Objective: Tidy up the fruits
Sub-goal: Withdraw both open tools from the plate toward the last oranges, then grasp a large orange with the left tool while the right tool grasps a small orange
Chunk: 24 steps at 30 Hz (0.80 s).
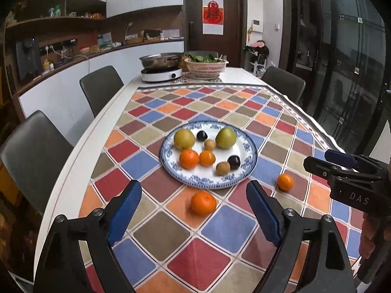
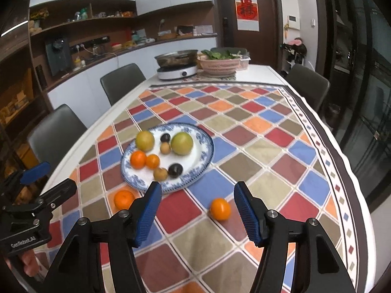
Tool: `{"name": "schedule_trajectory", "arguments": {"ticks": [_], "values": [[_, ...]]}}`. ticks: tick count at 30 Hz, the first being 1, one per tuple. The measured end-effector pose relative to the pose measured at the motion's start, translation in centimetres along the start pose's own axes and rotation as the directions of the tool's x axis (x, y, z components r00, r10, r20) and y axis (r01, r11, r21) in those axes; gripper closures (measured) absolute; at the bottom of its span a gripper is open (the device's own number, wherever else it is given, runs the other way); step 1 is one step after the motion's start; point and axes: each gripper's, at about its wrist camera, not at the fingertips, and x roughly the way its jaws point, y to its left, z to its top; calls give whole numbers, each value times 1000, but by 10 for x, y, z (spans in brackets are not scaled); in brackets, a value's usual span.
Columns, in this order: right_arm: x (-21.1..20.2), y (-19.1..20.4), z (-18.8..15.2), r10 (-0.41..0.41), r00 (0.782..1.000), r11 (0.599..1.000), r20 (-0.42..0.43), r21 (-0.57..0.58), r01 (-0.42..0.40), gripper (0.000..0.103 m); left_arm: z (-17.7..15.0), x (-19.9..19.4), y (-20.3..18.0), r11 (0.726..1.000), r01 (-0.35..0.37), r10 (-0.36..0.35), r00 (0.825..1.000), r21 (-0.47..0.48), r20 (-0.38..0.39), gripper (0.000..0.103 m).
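Eight fruits are already gathered on the plate; two oranges are left on the cloth beside it, each framed between spread, empty jaws of the left gripper and right gripper

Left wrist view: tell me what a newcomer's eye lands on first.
The bright checked tablecloth fills the table, with a blue-patterned plate of fruit at its middle. Two oranges lie loose on the cloth before the plate: one just ahead of the open left tongs, another to its right, near the right tongs.
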Motion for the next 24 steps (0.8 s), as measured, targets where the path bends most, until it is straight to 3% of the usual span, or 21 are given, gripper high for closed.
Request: {"name": "schedule_trajectory", "arguments": {"ticks": [13,24], "values": [[21,-9,-40,-64,994,998,-92,-32,62,41,-37,33,-4,999,-17,21,994,38,-108,15],[56,-16,-41,-75,989,997,-128,-47,69,41,-39,71,-5,999,-13,20,991,53,-135,16]]}}
